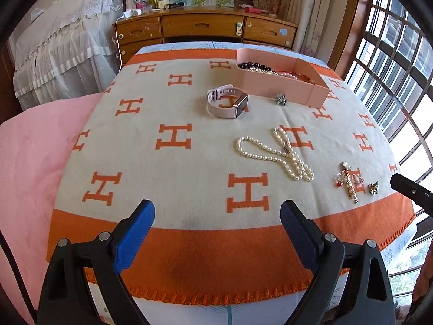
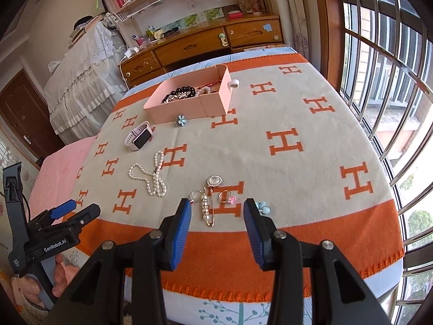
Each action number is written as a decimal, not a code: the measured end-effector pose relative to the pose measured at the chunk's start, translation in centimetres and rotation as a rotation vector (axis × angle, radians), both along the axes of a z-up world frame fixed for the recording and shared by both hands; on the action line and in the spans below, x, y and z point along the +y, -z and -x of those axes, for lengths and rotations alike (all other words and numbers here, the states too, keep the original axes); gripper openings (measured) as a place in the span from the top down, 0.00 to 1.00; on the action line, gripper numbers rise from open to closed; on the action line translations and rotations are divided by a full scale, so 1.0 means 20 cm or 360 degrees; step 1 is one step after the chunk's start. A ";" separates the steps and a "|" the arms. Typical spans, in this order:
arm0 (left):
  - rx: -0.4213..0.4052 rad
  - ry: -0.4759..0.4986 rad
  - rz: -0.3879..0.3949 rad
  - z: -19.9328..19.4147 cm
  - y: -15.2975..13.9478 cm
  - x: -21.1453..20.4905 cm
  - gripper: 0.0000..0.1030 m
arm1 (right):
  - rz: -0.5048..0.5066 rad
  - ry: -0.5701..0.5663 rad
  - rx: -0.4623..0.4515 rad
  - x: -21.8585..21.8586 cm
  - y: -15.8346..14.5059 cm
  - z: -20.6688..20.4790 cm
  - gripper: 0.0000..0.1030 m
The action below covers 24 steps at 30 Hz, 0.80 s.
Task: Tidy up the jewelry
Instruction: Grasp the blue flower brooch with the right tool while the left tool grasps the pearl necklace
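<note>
Pink cardboard box is waiting well beyond; right gripper, spread and empty, is hovering over the gold pearl-studded pin, so pinching should be across its shaft. Left gripper is hanging spread, empty.

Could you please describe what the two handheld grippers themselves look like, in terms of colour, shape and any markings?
Both are black plastic tools. The right gripper and left gripper each have two angled black arms with silver round bolts, ending in blue ribbed pads. Seen from the right wrist view, the left gripper's body carries white "GenRobot.AI" lettering, and a bare hand holds its handle.
</note>
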<state>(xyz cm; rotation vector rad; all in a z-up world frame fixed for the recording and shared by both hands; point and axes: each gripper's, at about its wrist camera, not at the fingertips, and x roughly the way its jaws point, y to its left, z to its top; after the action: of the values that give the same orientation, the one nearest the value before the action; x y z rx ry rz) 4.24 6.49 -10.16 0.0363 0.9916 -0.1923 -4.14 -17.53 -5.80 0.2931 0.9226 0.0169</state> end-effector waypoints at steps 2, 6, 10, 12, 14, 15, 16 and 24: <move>0.0010 0.0010 -0.0007 -0.01 0.02 0.00 0.10 | 0.0000 0.0000 0.0032 -0.01 0.03 -0.01 0.61; 0.0028 0.0041 -0.0011 -0.03 0.04 -0.01 0.10 | 0.0004 0.0002 0.0108 -0.03 0.08 -0.03 0.61; 0.0068 0.0076 -0.0003 -0.05 0.08 -0.01 0.10 | 0.0083 -0.0051 0.0168 -0.02 0.12 -0.03 0.61; 0.0086 0.0088 -0.0007 -0.06 0.09 -0.02 0.10 | 0.0128 -0.0088 0.0194 0.00 0.14 -0.03 0.60; 0.0095 0.0093 -0.0005 -0.07 0.10 -0.02 0.10 | 0.0137 -0.0124 0.0216 0.02 0.17 -0.03 0.61; 0.0094 0.0094 -0.0006 -0.07 0.10 -0.02 0.10 | 0.0139 -0.0139 0.0225 0.02 0.17 -0.04 0.61; 0.0090 0.0097 -0.0006 -0.07 0.10 -0.02 0.10 | 0.0143 -0.0144 0.0233 0.03 0.18 -0.04 0.61; 0.0085 0.0123 0.0000 -0.07 0.10 -0.02 0.10 | 0.0202 -0.0051 0.0199 -0.05 0.18 -0.06 0.61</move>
<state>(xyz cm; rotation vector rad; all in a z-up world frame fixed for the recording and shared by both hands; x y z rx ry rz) 5.60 6.05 -12.26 0.0698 1.0442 -0.2651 -2.94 -18.53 -9.39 0.1629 1.0477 -0.0307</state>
